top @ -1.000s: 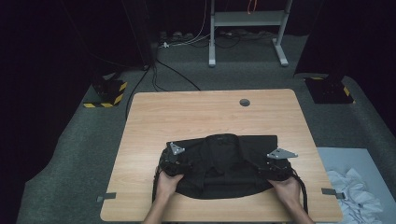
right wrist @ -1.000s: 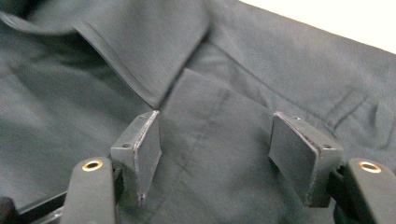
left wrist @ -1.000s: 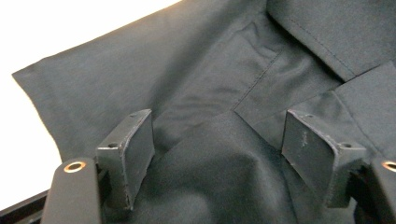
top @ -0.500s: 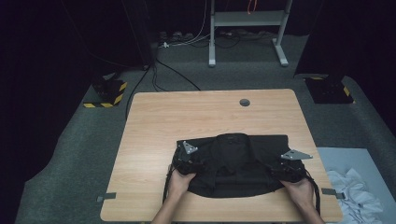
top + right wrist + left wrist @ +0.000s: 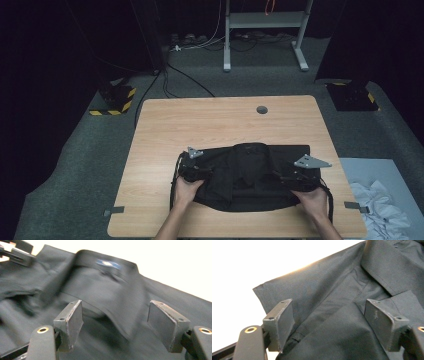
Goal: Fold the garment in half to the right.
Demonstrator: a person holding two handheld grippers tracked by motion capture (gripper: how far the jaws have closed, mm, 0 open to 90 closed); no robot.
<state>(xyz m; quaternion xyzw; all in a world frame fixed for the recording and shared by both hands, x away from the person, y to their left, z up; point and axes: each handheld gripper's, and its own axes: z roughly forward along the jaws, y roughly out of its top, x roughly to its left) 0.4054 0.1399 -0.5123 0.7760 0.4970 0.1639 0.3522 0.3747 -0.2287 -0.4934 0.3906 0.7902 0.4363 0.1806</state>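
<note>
1. Between the two grippers, in the high view, a black shirt (image 5: 250, 177) is seen lying folded on the near half of the wooden table (image 5: 210, 125). Its long axis is laid left to right, and its collar (image 5: 250, 150) is pointed toward the far edge. The left gripper (image 5: 192, 170) is set at the shirt's left end and the right gripper (image 5: 300, 177) at its right end. Compared with a second ago, both grippers are found shifted toward the person's right, and the shirt's far edge is now drawn out straighter; this is judged to mean that a fold has just been laid and the cloth is being let go.

2. Just beyond the left gripper (image 5: 329, 322), in the left gripper view, the shirt (image 5: 337, 297) is seen with one corner laid on the bright table. The jaws are spread wide over the cloth, and nothing is pinched between the pads (image 5: 283, 322).

3. Ahead of the right gripper (image 5: 115, 322), in the right gripper view, the collar (image 5: 107, 265) with a blue label is seen, blurred by motion. The jaws are held wide apart above the shirt (image 5: 100, 302), and no fabric is clamped by the pads (image 5: 165, 325).
</note>
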